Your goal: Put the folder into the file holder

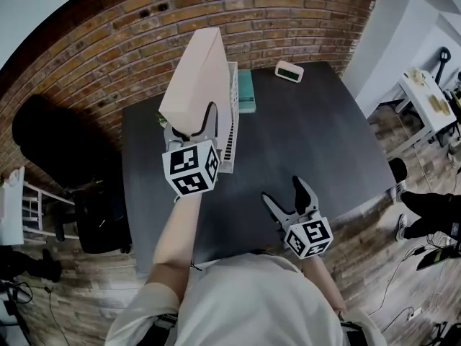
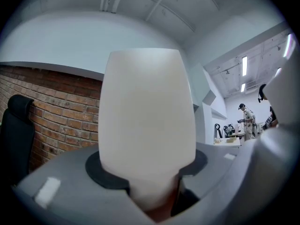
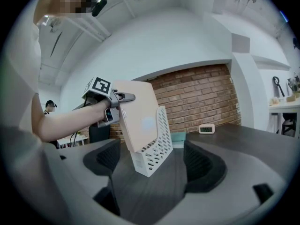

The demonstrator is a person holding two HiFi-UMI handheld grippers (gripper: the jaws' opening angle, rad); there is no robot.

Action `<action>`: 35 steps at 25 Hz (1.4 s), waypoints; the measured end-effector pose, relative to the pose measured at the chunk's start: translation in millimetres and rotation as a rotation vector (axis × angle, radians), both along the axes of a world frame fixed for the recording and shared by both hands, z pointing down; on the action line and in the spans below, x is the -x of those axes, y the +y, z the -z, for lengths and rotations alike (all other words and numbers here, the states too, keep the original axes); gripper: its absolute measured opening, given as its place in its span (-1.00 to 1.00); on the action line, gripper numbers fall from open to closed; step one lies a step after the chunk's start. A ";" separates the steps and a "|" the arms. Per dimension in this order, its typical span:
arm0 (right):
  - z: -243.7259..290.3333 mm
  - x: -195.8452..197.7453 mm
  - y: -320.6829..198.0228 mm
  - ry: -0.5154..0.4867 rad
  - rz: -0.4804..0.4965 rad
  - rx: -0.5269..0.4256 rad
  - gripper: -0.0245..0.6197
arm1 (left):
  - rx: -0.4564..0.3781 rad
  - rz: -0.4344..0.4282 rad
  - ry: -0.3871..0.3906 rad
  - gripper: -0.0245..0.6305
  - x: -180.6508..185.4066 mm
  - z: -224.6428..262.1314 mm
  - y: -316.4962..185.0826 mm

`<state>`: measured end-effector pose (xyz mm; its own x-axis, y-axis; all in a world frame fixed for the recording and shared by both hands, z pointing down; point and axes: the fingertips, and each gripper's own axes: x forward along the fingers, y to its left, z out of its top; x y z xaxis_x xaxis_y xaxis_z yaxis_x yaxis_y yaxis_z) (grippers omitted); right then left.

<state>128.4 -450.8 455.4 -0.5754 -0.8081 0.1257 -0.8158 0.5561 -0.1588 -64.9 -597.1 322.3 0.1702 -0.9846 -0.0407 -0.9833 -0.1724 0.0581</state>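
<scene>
A pale pink folder (image 1: 198,78) is held upright and tilted, with my left gripper (image 1: 191,121) shut on its near edge. In the left gripper view the folder (image 2: 147,116) fills the middle, clamped between both jaws. The white perforated file holder (image 1: 229,132) stands on the dark table (image 1: 310,128) just right of the folder. From the right gripper view the folder (image 3: 138,116) has its lower end down inside the file holder (image 3: 159,149). My right gripper (image 1: 281,188) stands open and empty over the table's front, well short of the holder.
A small white clock (image 1: 289,71) and a teal book (image 1: 245,90) lie at the table's back, near the brick wall. A black chair (image 1: 50,139) stands left of the table. A white desk (image 1: 428,99) stands far right.
</scene>
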 end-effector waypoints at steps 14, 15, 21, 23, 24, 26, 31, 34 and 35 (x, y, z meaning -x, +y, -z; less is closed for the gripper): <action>-11.8 -8.0 -35.1 0.004 0.019 0.019 0.31 | 0.051 0.029 -0.038 -0.10 -20.9 -32.1 -33.6; -12.6 -8.1 -36.1 0.005 0.019 0.021 0.31 | 0.063 0.029 -0.040 -0.10 -21.2 -39.9 -33.8; -17.6 -8.4 -40.5 0.009 0.020 0.035 0.31 | 0.093 0.023 -0.041 -0.10 -17.8 -75.4 -35.9; -20.0 -8.7 -41.3 0.011 0.017 0.040 0.31 | 0.103 0.014 -0.061 -0.10 -19.4 -86.4 -36.8; -20.8 -8.8 -41.6 0.012 0.016 0.042 0.31 | 0.107 0.011 -0.077 -0.09 -20.9 -92.1 -36.8; -21.8 -8.8 -42.4 0.011 0.015 0.046 0.31 | 0.119 0.012 -0.100 -0.09 -23.6 -103.8 -36.8; -22.0 -5.3 -41.8 0.010 0.022 0.049 0.31 | 0.148 0.004 -0.118 -0.07 -22.2 -127.8 -36.9; -22.6 -2.4 -41.2 0.013 0.025 0.053 0.31 | 0.139 0.000 -0.122 -0.06 -18.9 -132.2 -36.5; -22.8 -1.8 -41.3 0.013 0.025 0.054 0.31 | 0.138 0.000 -0.122 -0.05 -18.7 -132.5 -36.8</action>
